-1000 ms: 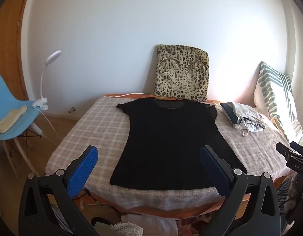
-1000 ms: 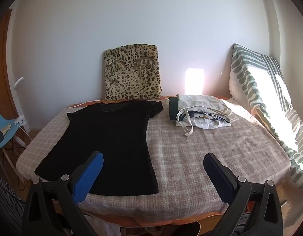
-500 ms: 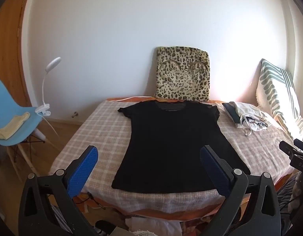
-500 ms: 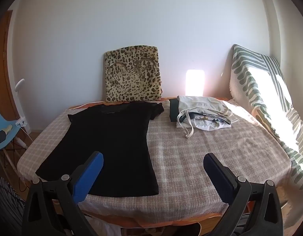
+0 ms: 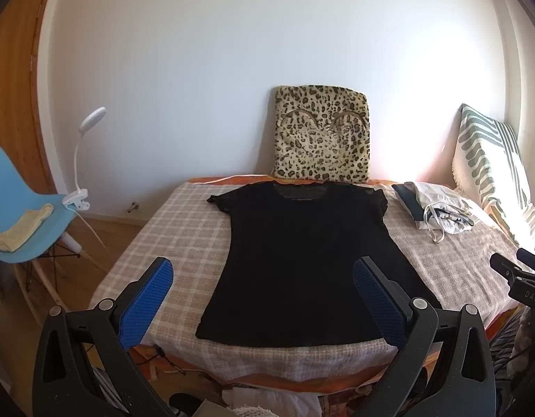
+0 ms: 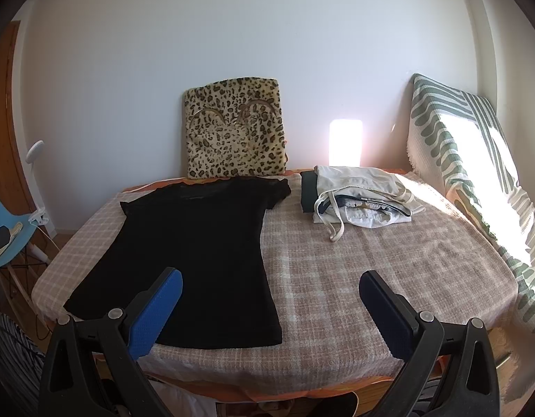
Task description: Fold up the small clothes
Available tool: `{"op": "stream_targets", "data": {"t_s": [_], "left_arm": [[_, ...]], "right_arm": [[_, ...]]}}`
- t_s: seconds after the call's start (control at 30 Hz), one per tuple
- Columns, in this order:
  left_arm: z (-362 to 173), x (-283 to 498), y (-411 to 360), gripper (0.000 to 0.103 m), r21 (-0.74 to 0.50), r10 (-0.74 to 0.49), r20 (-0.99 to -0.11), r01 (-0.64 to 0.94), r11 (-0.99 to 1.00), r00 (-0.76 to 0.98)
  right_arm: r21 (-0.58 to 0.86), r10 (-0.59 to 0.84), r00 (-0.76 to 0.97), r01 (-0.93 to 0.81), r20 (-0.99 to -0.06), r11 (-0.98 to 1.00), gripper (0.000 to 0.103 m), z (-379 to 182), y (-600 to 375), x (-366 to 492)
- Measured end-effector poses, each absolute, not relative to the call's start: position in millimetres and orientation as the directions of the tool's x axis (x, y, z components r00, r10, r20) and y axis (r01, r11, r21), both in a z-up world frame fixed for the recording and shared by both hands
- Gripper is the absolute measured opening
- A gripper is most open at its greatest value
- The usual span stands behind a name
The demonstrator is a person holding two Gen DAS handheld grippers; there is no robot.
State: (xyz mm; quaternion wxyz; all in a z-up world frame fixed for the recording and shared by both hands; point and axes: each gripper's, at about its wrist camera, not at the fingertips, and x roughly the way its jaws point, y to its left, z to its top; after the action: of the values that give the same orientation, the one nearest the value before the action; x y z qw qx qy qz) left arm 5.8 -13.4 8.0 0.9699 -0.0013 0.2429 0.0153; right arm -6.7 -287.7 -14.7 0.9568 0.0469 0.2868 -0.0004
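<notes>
A black short-sleeved T-shirt (image 5: 302,253) lies flat on the checked bed cover (image 5: 177,229), neck toward the wall; it also shows in the right wrist view (image 6: 194,253). My left gripper (image 5: 262,299) is open and empty, held before the shirt's hem at the bed's near edge. My right gripper (image 6: 270,309) is open and empty, near the hem's right corner. Part of the right gripper (image 5: 520,278) shows at the right edge of the left wrist view.
A leopard-print cushion (image 5: 321,139) leans on the wall behind the shirt. A pile of folded light clothes (image 6: 361,198) lies at the back right. A green-striped pillow (image 6: 468,160) stands at the right. A blue chair (image 5: 21,215) with a clip lamp (image 5: 83,160) stands left.
Both grippers have risen slightly and drawn back a little; the bed sits lower in view. The shirt has not moved. Both grippers stay open.
</notes>
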Motion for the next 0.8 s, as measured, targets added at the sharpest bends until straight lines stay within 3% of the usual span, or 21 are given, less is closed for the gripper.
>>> {"op": "stream_targets", "data": {"t_s": [0.8], "left_arm": [[10.0,11.2,-19.5,0.103,0.012,0.022,-0.469,-0.019,1.000,0.883]], "right_arm": [[0.094,0.036,0.832,0.020,-0.553,0.995,0.103,-19.6,-285.9,0.8]]}}
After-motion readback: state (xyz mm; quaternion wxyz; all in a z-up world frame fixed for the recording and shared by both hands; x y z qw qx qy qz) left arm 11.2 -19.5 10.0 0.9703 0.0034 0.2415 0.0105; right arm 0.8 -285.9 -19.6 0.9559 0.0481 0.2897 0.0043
